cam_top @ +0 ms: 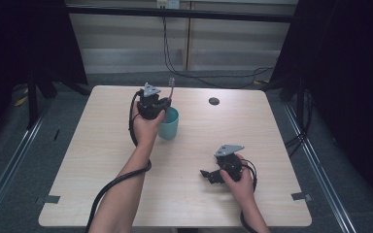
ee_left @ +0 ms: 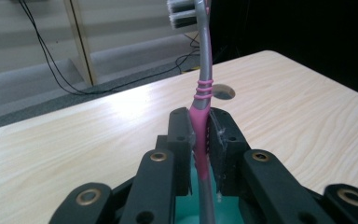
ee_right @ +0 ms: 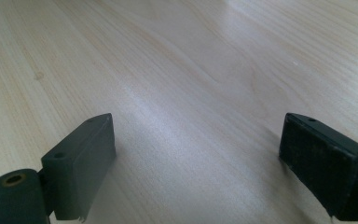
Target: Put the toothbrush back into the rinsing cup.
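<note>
A pink and grey toothbrush point(ee_left: 202, 93) stands upright, bristles at the top, with my left gripper point(ee_left: 200, 133) shut on its handle. Its lower end reaches down into a teal cup point(ee_left: 189, 210) right under the jaws. In the high view the left gripper point(cam_top: 161, 102) sits over the rim of the teal cup point(cam_top: 169, 127) near the table's middle back, and the toothbrush point(cam_top: 171, 87) sticks up above it. My right gripper point(cam_top: 205, 173) rests low at the front right, open, with bare wood between its fingers point(ee_right: 81, 158).
The light wooden table point(cam_top: 102, 160) has a round dark cable hole point(cam_top: 214, 101) at the back right of the cup. Black cables hang over the floor behind the table. Dark frames and curtains stand at both sides.
</note>
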### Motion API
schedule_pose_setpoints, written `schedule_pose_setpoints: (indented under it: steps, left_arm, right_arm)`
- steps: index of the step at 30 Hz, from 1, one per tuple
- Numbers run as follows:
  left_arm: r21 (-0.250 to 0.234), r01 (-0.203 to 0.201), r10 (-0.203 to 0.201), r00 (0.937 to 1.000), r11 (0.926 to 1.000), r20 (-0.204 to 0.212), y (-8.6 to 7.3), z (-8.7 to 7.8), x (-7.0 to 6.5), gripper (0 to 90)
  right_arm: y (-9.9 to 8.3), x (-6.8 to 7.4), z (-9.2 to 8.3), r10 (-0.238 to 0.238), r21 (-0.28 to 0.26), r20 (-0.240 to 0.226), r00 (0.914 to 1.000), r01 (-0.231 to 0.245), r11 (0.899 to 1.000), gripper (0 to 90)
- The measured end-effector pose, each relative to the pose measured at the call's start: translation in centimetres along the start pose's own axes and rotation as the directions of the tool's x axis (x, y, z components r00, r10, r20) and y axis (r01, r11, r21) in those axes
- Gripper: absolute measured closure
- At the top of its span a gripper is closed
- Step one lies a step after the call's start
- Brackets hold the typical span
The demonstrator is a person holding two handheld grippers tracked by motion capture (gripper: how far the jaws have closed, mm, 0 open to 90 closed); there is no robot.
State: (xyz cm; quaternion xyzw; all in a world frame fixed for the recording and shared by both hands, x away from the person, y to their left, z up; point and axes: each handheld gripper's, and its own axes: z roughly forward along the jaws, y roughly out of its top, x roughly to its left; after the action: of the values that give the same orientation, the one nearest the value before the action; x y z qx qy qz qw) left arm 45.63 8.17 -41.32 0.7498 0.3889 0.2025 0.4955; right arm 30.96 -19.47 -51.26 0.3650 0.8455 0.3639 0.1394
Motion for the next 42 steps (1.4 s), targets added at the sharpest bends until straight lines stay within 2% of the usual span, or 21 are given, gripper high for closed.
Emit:
schedule_pose_setpoints:
  steps: [23,26,33,37,42]
  left_arm:
    - [0.091,0.008,-0.008,1.0000,0.9958,-0.001,-1.6,0.1,-0.3,80.0]
    - [0.105,-0.002,0.002,1.0000,0.9945,0.002,-1.7,0.2,-0.3,79.9]
    - [0.111,0.008,-0.008,1.0000,0.9938,0.001,-2.1,0.2,-0.2,79.9]
    - [0.115,-0.018,0.018,0.9998,0.9932,0.001,-2.0,0.2,-0.4,79.7]
    - [0.116,-0.006,0.006,1.0000,0.9933,0.003,-2.0,0.2,-0.4,78.9]
  right_arm:
    - [0.3,0.2,0.3,0.005,0.001,0.003,1.0000,-0.005,1.000,9.9]
    - [0.3,0.2,0.3,0.005,0.003,0.002,1.0000,-0.005,1.000,9.9]
    - [0.3,0.2,0.4,-0.002,-0.001,0.000,1.0000,0.002,1.000,9.9]
    - [0.4,0.2,0.4,-0.001,-0.001,0.000,1.0000,0.001,1.000,9.9]
    - [0.4,0.3,0.4,-0.001,-0.001,-0.001,1.0000,0.001,1.000,9.9]
